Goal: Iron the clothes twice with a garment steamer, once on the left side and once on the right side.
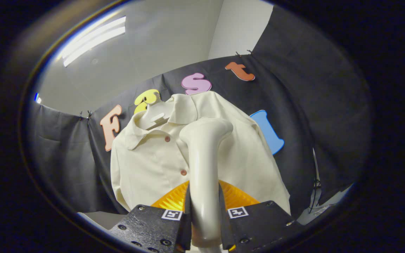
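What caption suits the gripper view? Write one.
Tool shut on garment steamer, raised before cream shirt.

One gripper (204, 218), its two fingers (153, 228) closed on the handle of one cream garment steamer (204, 168). One cream collared shirt (146, 165) hangs beyond the fingers on one pale hanger (155, 117). Two reddish-brown buttons show on the shirt front, an upper button (167, 139) and a lower button (183, 172). One long ceiling light (93, 40) glows overhead.

Claw (204, 225) fingers clamped on steamer handle (204, 168).
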{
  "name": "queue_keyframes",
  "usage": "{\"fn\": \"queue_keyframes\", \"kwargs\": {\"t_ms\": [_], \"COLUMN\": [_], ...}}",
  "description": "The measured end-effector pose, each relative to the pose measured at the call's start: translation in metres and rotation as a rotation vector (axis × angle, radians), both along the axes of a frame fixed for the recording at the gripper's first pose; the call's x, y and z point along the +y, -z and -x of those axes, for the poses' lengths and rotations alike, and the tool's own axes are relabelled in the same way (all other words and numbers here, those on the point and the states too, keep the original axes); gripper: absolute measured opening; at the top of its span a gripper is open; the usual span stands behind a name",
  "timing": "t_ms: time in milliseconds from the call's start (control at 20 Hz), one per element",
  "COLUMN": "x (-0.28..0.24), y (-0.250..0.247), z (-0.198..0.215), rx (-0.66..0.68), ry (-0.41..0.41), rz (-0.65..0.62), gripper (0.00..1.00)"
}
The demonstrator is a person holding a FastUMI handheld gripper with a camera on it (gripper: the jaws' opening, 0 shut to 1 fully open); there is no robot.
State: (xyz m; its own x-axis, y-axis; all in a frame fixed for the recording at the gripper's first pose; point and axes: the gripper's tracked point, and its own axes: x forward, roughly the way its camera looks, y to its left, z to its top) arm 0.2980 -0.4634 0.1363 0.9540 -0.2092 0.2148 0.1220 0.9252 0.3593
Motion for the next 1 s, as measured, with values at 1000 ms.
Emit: {"fn": "queue_keyframes", "kwargs": {"t_ms": [1000], "x": [-0.018], "y": [0.136], "z": [0.008], "rx": [0.110], "ry": [-0.023], "rz": [-0.124], "gripper": [0.32]}}
